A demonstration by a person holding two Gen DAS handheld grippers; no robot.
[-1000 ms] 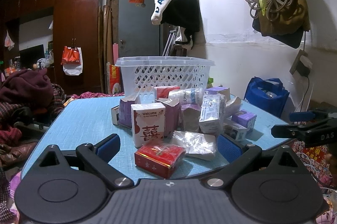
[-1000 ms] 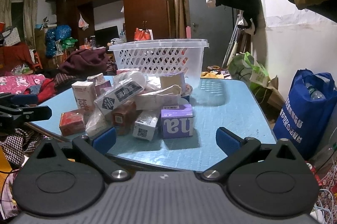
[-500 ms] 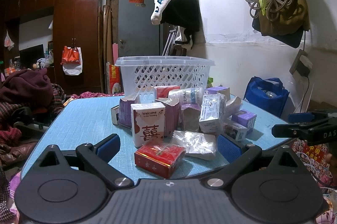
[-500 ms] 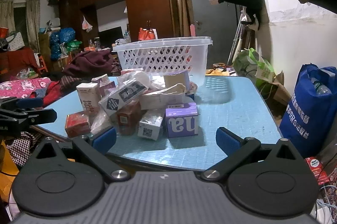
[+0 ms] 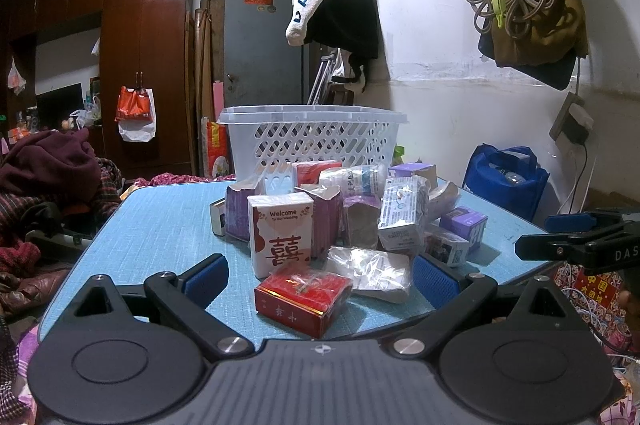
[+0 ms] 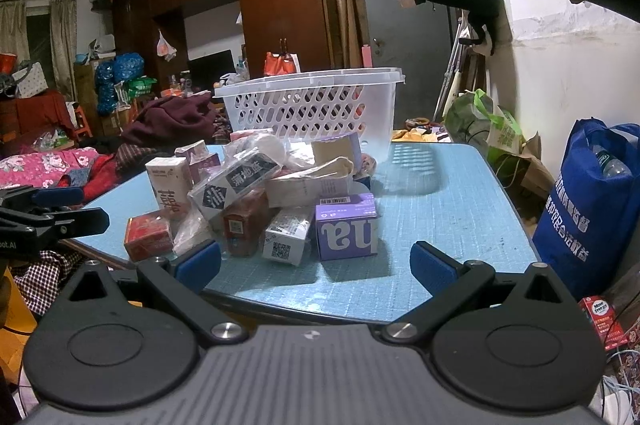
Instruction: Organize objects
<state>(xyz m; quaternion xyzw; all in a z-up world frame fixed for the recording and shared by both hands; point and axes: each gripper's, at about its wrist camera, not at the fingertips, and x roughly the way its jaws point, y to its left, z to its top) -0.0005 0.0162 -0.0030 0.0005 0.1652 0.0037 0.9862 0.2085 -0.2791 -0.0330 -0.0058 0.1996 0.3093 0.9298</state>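
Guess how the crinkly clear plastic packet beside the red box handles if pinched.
The crinkly clear plastic packet lies slumped and wrinkled, so probably floppy and light. Its glossy film may slip between the pads. It touches the red box, so dragging it could nudge that.

Bare tabletop [image 6: 440, 193] is seen to the right of the heap of boxes [image 6: 256, 201], up to the white basket [image 6: 312, 105]. From the left view, the way to the basket is blocked by a red box [image 5: 302, 295] and a tall white carton [image 5: 280, 233].

Brown wardrobe [image 5: 144, 65], grey door [image 5: 260, 45], blue bag [image 6: 592, 209] beside table.
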